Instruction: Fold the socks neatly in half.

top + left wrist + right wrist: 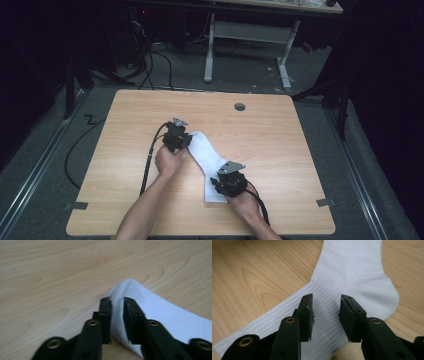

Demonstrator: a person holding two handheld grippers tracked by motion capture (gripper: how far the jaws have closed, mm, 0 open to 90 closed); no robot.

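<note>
A white sock (pixel 210 162) lies flat mid-desk (pixel 280 150). The left gripper (pixel 117 302) straddles its toe, the right gripper (pixel 325 298) its ribbed cuff, jaws spread. Pinching both ends is judged next.

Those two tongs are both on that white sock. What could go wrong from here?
1. The left tongs straddle only the sock's toe edge with a gap showing, so closing may miss or pinch very little fabric.
2. The right tongs stand open over the flat ribbed cuff; they might scrape the table instead of gathering cloth.
</note>
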